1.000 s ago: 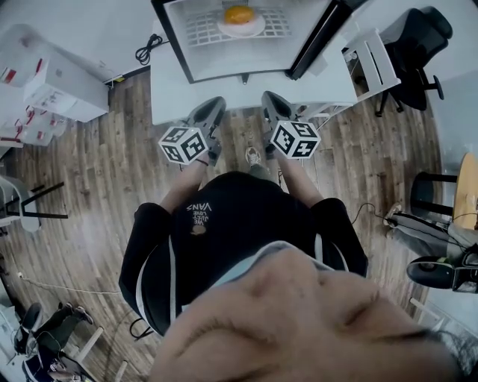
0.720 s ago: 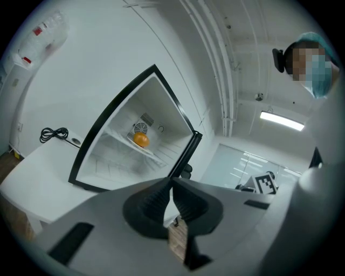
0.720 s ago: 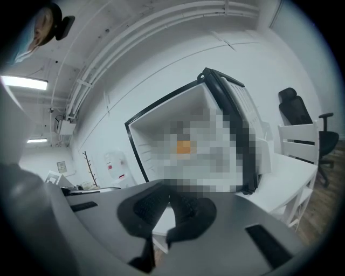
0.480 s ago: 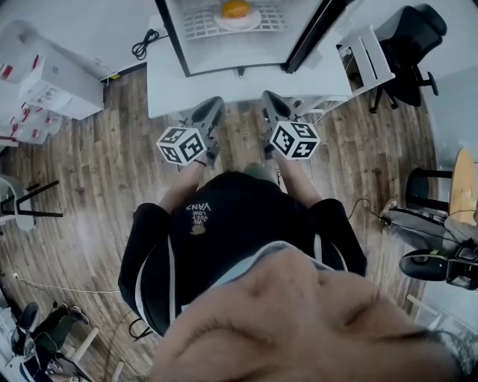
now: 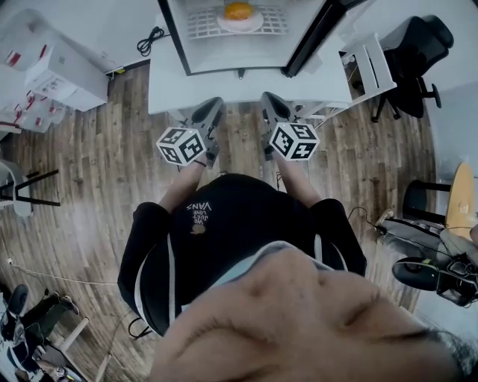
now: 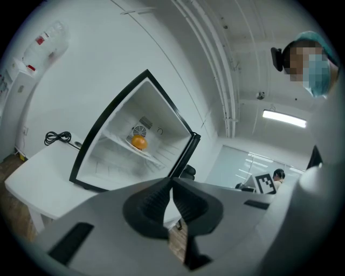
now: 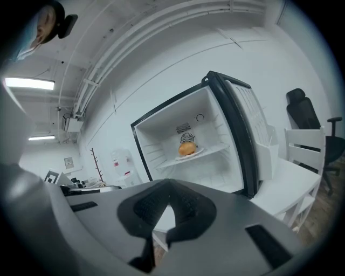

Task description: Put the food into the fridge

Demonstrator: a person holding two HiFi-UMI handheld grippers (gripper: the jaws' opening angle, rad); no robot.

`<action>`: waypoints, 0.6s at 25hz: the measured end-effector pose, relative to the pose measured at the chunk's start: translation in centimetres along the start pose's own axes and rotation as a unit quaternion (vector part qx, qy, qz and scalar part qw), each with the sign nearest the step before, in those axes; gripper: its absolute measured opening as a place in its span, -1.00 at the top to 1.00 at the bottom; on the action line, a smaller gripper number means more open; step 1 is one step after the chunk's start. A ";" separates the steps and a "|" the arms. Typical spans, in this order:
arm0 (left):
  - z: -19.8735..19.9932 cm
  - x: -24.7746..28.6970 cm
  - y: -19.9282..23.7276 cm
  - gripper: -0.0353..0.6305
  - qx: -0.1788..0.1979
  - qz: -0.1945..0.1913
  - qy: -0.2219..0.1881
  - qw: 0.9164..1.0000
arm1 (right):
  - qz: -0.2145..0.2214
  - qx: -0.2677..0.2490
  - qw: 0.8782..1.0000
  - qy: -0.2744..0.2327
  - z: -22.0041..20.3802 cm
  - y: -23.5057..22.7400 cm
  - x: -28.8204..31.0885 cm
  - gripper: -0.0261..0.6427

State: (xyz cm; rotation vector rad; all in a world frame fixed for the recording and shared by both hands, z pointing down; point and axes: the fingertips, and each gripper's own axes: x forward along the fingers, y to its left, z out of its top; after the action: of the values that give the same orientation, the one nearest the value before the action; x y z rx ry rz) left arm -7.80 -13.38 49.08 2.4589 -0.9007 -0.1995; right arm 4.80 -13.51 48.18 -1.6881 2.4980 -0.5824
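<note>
**Bun on its plate inside the open fridge, both claws closed and empty**

At the far left of the head view, white cardboard boxes with red labels (image 5: 52, 74) stand on the brown wood-plank floor (image 5: 112, 164). A coiled black power cable (image 5: 148, 46) (image 6: 58, 137) lies on the low white table (image 5: 172, 82) (image 6: 38, 172), just left of the fridge.

The left gripper (image 5: 211, 112) (image 6: 171, 180) is held over the floor before the table's front edge. Its black ribbed pads meet at the tip with nothing between them.

Ahead stands the small white fridge with a black frame (image 5: 231, 56) (image 6: 108, 126) (image 7: 139, 151), open. The round orange bun (image 5: 239, 10) (image 6: 139, 142) (image 7: 187, 148) sits on a white plate (image 5: 240, 22) (image 7: 190, 154) on the white wire shelf (image 5: 202, 26), well apart from both grippers.

The right gripper (image 5: 269, 103) (image 7: 168, 186) is level with the left, near it; its pads are likewise pressed together and hold nothing.

The black-edged fridge door (image 5: 310, 37) (image 7: 242, 135) stands swung out to the right. Beyond it is a black office chair (image 5: 418, 45) (image 7: 302, 108).
</note>
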 end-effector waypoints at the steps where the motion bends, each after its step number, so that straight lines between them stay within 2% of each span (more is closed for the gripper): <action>1: 0.0 0.0 -0.1 0.81 0.002 0.004 -0.002 1.000 | 0.001 -0.002 1.000 0.000 0.1 -0.1 -0.1 0.89; 15: -0.1 0.4 -1.3 0.81 0.003 0.025 -0.016 1.000 | 0.019 -0.021 1.000 0.013 0.7 -0.8 -1.2 0.89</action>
State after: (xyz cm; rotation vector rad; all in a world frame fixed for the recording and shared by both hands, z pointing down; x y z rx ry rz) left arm -6.68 -12.76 48.53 2.4429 -0.9758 -0.2208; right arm 6.11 -12.91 47.59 -1.6541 2.5725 -0.5559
